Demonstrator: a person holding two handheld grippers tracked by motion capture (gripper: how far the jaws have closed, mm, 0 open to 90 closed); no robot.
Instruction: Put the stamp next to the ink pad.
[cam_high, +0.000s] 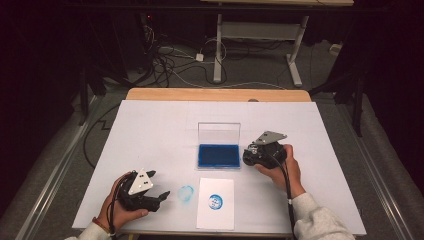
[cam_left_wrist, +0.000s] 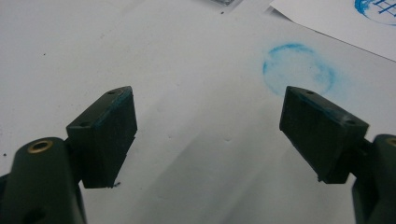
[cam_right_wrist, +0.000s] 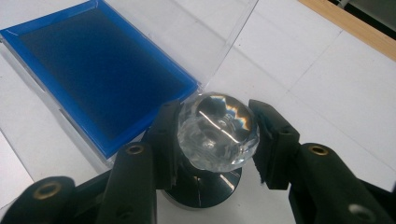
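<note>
Nearest the person: left tongs (cam_high: 161, 199) rest low on the table (cam_high: 150, 130), jaws spread wide, nothing between them. In the left gripper view the pads (cam_left_wrist: 114, 135) carry faint blue ink traces. Just ahead of them, a smudged blue ring mark (cam_high: 186, 193) sits directly on the table surface.

Beside the smudge: a white sheet of paper (cam_high: 216, 220) with one round blue stamp print (cam_high: 215, 202) near its middle. Print looks complete, with some pattern inside; detail too small to read.

Farther out: blue ink pad (cam_high: 218, 155) in a clear case, lid (cam_high: 219, 133) standing open behind it.

Right tongs (cam_high: 248, 156) are clenched on the stamp (cam_right_wrist: 218, 132), gripping its clear faceted knob; dark round base below, at the pad's near corner, just beside the case. Whether the base touches the table I cannot tell.

Judgement: at least one impression on paper is done. The stamp by the pad suggests either re-inking for another print or setting it down. The lid is not yet closed.
</note>
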